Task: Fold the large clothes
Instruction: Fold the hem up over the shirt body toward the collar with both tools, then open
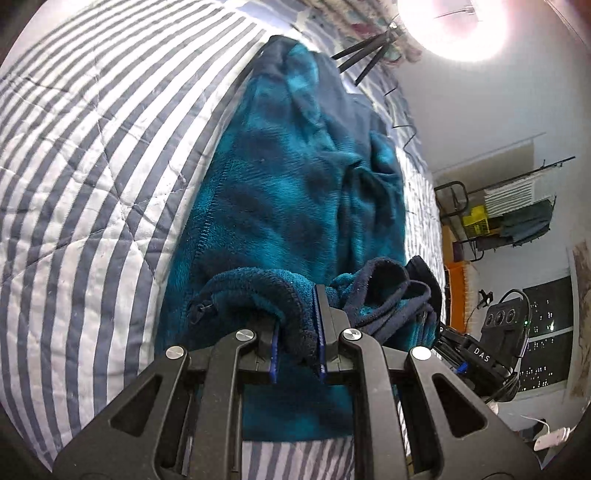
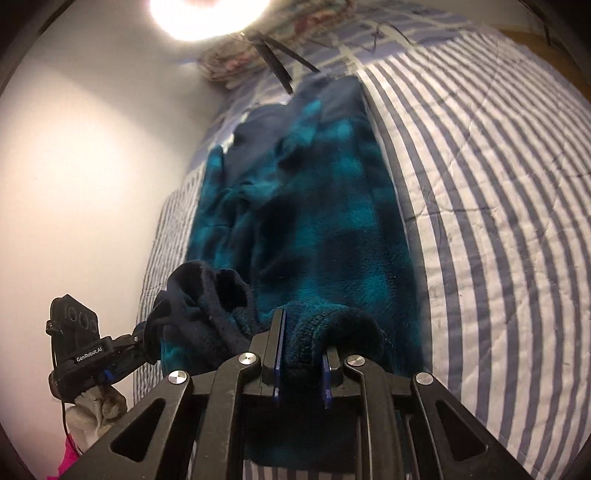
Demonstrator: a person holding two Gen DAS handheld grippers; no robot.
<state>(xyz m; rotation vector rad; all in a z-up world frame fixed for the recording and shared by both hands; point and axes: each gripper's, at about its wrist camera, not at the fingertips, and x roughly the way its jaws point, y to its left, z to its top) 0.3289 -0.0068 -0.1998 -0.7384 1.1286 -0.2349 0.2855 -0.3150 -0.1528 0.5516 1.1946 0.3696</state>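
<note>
Garment: a teal and navy plaid fleece (image 1: 295, 192) is laid lengthwise on the striped quilt (image 1: 92, 166) of the bed, its near hem lifted off the cover.
Left gripper (image 1: 297, 343): clamped on a bunched fold of the fleece hem, which is pinched between the blue pads.
Right gripper (image 2: 301, 363): clenched on the hem beside it, fabric humped over the fingers.
Background: a bright lamp (image 1: 452, 26) is seen above a black tripod (image 1: 369, 55).
</note>
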